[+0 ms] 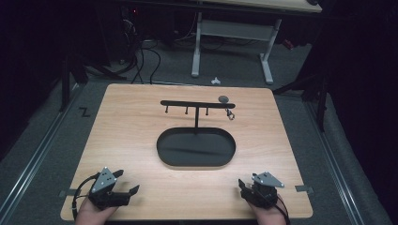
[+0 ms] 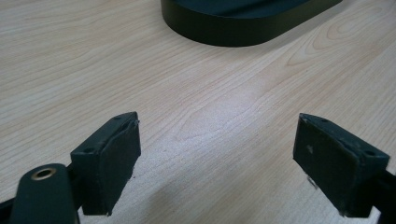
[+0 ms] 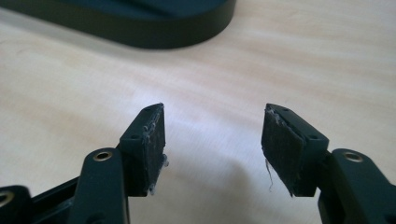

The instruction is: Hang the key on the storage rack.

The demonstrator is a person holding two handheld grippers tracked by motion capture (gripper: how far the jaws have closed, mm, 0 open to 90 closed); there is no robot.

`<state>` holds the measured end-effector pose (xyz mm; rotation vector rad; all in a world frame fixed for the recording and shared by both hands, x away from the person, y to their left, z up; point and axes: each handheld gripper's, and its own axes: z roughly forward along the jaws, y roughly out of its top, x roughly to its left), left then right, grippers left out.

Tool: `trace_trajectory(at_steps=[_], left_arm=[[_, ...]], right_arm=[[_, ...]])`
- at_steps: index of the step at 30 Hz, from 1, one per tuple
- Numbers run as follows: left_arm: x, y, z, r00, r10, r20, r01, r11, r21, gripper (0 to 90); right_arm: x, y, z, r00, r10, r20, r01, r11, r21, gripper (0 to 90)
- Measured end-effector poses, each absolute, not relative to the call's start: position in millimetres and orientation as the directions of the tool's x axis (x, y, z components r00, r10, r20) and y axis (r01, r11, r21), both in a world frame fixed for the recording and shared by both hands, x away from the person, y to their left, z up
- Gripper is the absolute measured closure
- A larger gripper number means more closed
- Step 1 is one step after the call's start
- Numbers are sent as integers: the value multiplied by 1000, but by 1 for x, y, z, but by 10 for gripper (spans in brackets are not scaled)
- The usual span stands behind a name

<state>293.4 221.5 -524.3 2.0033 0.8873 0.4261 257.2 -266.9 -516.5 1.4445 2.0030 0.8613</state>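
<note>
Your left gripper [image 1: 123,182] sits at the near left corner of the table [image 1: 122,117], held low over the wood. Its jaws stand wide apart with nothing between them. The left gripper view confirms this: both pads [image 2: 116,158] frame bare wood grain, and the rounded edge of the black oval tray [image 2: 243,23] lies well ahead of them.

Your right gripper [image 1: 244,185] sits at the near right corner, also low over the wood. The high view presents it mostly from behind, so the gap is hard to judge there. The right gripper view settles it: the pads [image 3: 152,140] are parted over bare tabletop, nothing held, and the pad faces show frayed fibres at their edges. The same tray rim [image 3: 140,28] crosses the top of that view, blurred.

The high view supplies what neither gripper view reaches. The oval tray [image 1: 162,154] lies at the table's centre, between and beyond both grippers. A black stand [image 1: 196,112] rises from its far side, carrying a crossbar with short pegs. A small metal clasp [image 1: 230,115] hangs at the bar's right end, and a dark round disc [image 1: 224,99] lies just beyond it. Both are well apart from your grippers.
</note>
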Motion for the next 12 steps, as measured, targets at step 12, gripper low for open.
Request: trace_trajectory(at_steps=[12], left_arm=[[291,221,-524,696,717,-38,420,-363,832,155]], right_arm=[[260,-266,-520,-297,954,-28,634,219,742,357]])
